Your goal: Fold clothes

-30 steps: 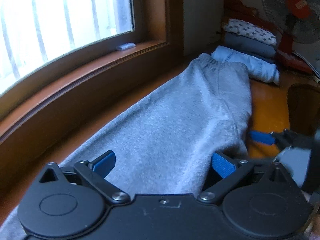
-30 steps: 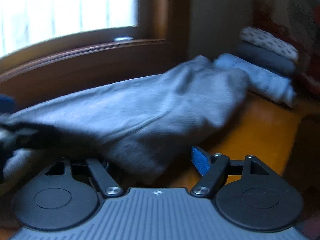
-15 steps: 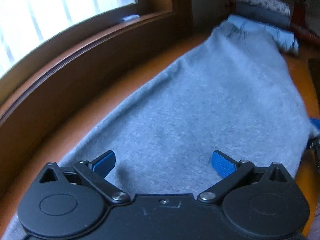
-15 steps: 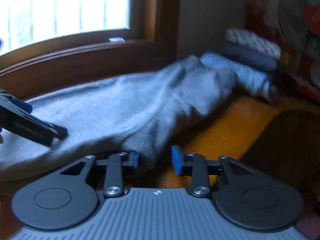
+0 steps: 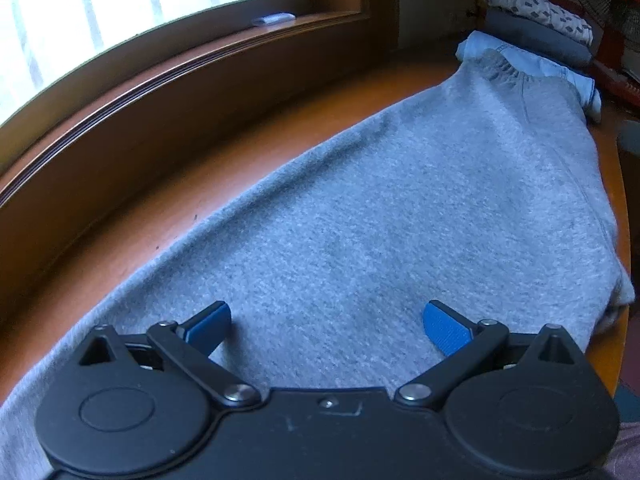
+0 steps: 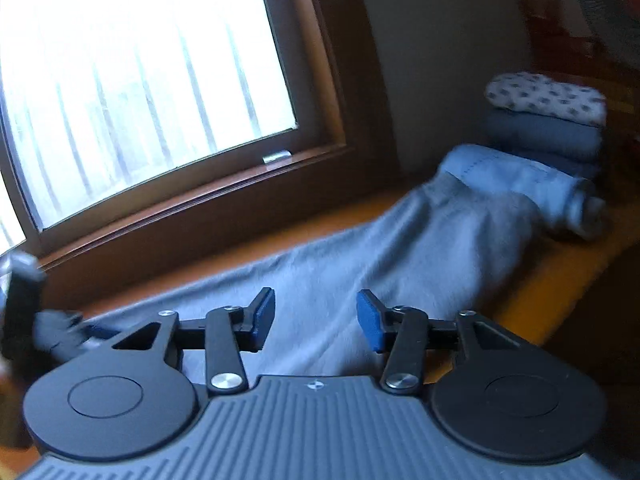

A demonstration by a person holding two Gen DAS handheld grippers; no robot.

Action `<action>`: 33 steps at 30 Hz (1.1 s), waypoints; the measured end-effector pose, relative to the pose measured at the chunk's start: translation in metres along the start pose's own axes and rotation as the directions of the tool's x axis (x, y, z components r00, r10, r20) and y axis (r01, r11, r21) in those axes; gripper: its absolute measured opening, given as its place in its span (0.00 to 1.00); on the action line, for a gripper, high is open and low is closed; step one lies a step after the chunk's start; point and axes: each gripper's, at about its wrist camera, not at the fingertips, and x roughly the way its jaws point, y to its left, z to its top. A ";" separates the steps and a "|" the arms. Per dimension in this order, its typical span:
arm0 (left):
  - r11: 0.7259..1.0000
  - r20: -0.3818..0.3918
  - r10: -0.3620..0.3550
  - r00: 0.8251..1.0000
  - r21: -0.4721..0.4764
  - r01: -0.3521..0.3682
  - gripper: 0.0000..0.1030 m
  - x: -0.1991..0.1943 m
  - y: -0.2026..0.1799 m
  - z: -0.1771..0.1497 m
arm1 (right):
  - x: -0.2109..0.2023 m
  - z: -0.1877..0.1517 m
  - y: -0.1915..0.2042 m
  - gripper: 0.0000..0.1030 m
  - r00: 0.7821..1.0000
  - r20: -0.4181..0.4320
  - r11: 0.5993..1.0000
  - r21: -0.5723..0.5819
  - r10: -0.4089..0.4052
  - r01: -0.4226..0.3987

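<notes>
Now the grey trousers (image 5: 380,208) lie flat on the orange table (image 5: 256,148), waistband by the folded stack (image 6: 548,120), left gripper (image 5: 326,320) spread wide over them, right gripper (image 6: 316,316) opening, empty, likely to regrip.

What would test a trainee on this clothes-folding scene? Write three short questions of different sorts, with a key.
1. True or false: the left gripper is shut on the grey sweatpants.
2. Multiple choice: what tops the folded stack behind the sweatpants? A) a patterned white garment B) a red towel C) a black jacket
3. Fill in: the sweatpants lie on an orange-brown ___ below the window.

Key
1. False: its jaws stand wide over the cloth, gripping nothing.
2. A, the patterned white garment.
3. Table.

The right gripper is opening, with no cloth pinched between its pads.
</notes>
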 end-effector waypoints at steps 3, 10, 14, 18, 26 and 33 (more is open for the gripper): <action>0.999 -0.016 0.015 1.000 -0.045 -0.016 1.00 -0.001 0.001 -0.002 | 0.041 -0.005 -0.027 0.35 0.995 -0.079 0.998 -0.035 -0.059 0.056; 0.995 -0.034 0.099 0.995 -0.015 -0.099 1.00 -0.009 -0.011 0.008 | 0.030 0.005 -0.090 0.35 0.950 -0.083 0.954 -0.043 -0.301 0.298; 0.993 0.028 0.072 0.997 0.096 -0.074 1.00 0.005 -0.035 0.045 | 0.051 0.039 -0.093 0.35 0.981 -0.003 0.974 -0.126 -0.192 0.190; 0.989 0.088 0.013 0.996 0.148 -0.026 1.00 0.040 -0.074 0.089 | 0.109 0.053 -0.097 0.35 0.992 -0.115 0.990 -0.132 -0.059 0.044; 0.979 0.045 0.139 0.989 0.142 -0.144 1.00 0.089 -0.098 0.111 | 0.134 0.024 -0.115 0.07 0.928 -0.057 0.858 -0.405 -0.368 0.316; 0.986 -0.011 0.151 0.988 0.071 -0.150 1.00 0.089 -0.092 0.115 | 0.123 0.040 -0.126 0.11 0.954 -0.073 0.911 -0.325 -0.292 0.254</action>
